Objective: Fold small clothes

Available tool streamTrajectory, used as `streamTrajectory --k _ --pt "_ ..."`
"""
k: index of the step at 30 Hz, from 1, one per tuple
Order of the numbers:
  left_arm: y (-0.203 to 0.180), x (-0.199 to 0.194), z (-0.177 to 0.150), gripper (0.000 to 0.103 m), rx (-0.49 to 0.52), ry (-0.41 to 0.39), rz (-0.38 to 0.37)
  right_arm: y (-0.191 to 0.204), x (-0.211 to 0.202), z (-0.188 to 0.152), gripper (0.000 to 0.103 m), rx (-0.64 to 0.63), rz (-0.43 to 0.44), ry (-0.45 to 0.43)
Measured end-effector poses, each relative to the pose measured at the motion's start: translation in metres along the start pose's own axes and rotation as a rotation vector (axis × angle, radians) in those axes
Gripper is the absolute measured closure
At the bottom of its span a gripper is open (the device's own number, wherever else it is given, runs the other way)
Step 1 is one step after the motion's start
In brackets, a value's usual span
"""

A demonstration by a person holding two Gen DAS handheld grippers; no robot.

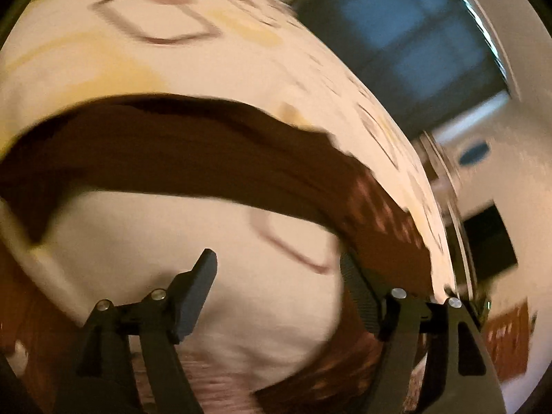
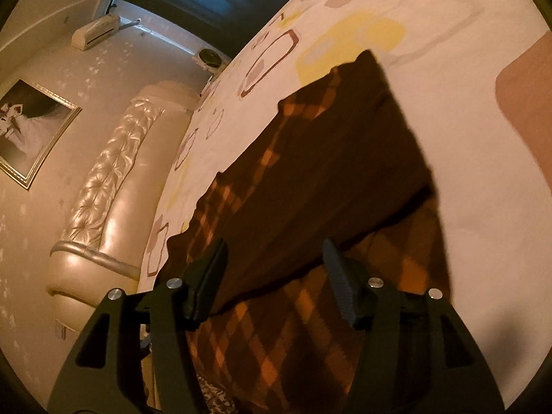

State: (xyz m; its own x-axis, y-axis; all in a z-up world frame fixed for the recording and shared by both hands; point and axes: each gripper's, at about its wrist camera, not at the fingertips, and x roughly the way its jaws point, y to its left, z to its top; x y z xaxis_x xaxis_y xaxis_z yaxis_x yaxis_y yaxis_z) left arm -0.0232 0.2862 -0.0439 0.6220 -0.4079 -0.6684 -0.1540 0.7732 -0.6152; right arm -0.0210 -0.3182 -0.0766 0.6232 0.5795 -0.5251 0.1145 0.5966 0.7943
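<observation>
A dark brown garment with an orange diamond pattern (image 2: 310, 189) lies on the patterned bedsheet (image 2: 465, 120). Its plain brown part is folded over the patterned part. My right gripper (image 2: 274, 269) is open just above the garment's near fold edge, with nothing between the fingers. In the blurred left wrist view the same garment (image 1: 207, 158) stretches as a brown band across the sheet (image 1: 172, 62). My left gripper (image 1: 277, 272) is open over bare sheet, its right finger (image 1: 358, 286) close to the garment's patterned edge.
A padded cream headboard (image 2: 103, 186) runs along the bed's left side. A framed picture (image 2: 31, 131) and an air conditioner (image 2: 98, 31) are on the wall. A dark curtained window (image 1: 414, 34) lies beyond the bed.
</observation>
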Motion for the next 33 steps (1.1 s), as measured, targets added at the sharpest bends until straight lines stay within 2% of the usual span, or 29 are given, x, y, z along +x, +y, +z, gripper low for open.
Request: streamTrajectory --k 3,4,8,13,16,21,26,28,33 --pt "0.054 -0.031 0.011 0.03 -0.073 -0.08 0.068 0.004 0.001 -0.006 0.046 -0.005 0.0 0.01" --pt "0.075 -0.043 0.014 0.03 -0.092 -0.121 0.111 0.005 0.002 -0.007 0.046 -0.006 -0.001 0.017" --pt "0.125 -0.064 0.023 0.03 -0.119 -0.209 0.195 0.006 0.007 -0.013 0.046 0.001 -0.009 0.034" --pt "0.162 -0.052 0.03 0.03 -0.146 -0.206 0.153 0.008 0.014 -0.018 0.046 0.009 -0.018 0.049" --pt "0.166 -0.043 0.036 0.03 -0.106 -0.231 0.146 0.013 0.014 -0.02 0.046 0.002 -0.021 0.051" --pt "0.176 -0.035 0.042 0.03 -0.114 -0.273 0.173 0.022 0.016 -0.026 0.046 -0.011 -0.025 0.061" --pt "0.185 -0.035 0.033 0.031 -0.131 -0.267 0.135 0.026 0.021 -0.033 0.046 -0.018 -0.034 0.074" --pt "0.182 -0.033 0.031 0.048 -0.091 -0.268 0.147 0.027 0.024 -0.036 0.046 -0.017 -0.037 0.079" --pt "0.178 -0.034 0.029 0.069 -0.039 -0.256 0.179 0.027 0.03 -0.041 0.046 -0.01 -0.048 0.091"
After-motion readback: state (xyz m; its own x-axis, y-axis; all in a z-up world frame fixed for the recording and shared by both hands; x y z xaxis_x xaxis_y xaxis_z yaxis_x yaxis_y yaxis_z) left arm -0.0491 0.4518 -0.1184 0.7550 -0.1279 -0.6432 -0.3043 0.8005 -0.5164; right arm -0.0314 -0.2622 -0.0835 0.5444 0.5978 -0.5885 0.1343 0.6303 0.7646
